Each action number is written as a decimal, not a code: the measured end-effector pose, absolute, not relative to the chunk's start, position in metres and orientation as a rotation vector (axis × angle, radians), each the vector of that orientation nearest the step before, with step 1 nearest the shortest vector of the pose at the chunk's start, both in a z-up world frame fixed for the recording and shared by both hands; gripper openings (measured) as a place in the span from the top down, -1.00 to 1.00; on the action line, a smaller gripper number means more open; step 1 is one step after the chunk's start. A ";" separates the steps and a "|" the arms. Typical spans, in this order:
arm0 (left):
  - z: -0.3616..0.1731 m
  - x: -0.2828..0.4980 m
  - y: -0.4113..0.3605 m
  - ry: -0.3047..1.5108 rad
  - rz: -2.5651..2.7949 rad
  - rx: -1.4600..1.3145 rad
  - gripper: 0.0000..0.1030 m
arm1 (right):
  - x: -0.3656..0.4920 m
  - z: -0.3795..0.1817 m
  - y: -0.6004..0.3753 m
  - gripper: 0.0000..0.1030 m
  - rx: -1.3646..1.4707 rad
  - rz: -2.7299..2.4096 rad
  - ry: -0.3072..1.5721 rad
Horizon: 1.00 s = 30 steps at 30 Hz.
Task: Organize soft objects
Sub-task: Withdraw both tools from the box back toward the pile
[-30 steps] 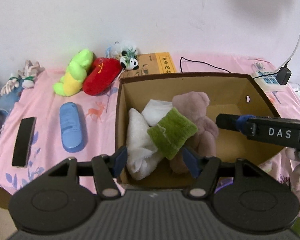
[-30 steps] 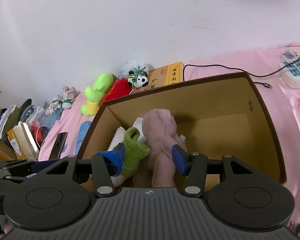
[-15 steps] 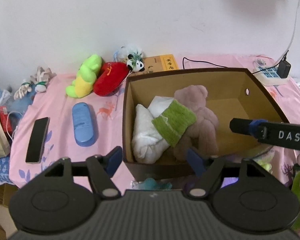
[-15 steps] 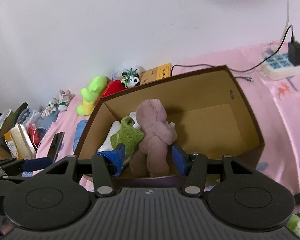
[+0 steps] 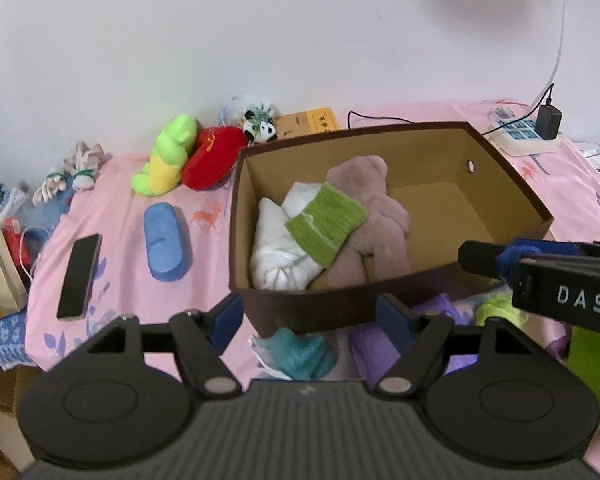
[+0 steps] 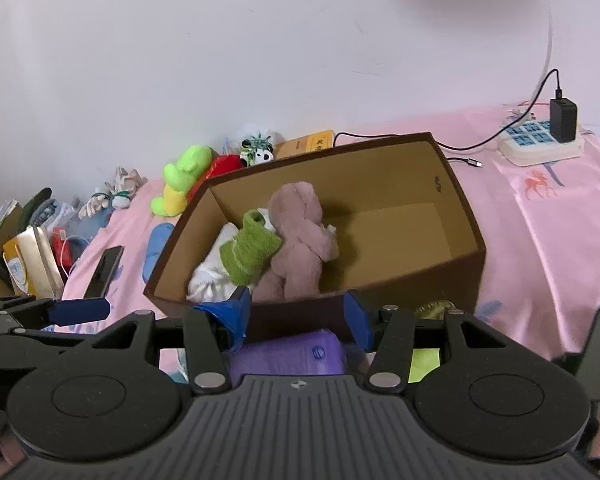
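Box holds pink teddy, green knit, white cloth; left gripper jaws spread wide, nothing gripped; right gripper jaws apart, empty too

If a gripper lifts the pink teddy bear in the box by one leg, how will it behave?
The pink teddy bear would probably hang floppy: its limbs already sprawl loosely over the box floor. It looks plush, so likely light and easy to pinch. It leans on the green knitted cloth, which might shift when it is lifted.
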<state>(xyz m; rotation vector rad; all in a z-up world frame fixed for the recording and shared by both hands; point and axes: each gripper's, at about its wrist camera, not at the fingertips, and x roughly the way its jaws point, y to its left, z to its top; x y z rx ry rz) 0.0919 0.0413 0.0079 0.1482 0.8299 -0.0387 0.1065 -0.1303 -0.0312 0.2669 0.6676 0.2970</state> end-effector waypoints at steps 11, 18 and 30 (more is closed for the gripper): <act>0.000 0.067 0.039 0.865 -0.054 0.112 -0.53 | 0.079 -0.035 -0.131 0.29 0.256 0.294 0.664; -0.008 0.056 0.039 0.887 -0.060 0.113 -0.53 | 0.066 -0.043 -0.136 0.29 0.307 0.282 0.676; -0.034 0.022 0.050 0.925 -0.121 0.117 -0.53 | 0.038 -0.059 -0.136 0.29 0.273 0.273 0.686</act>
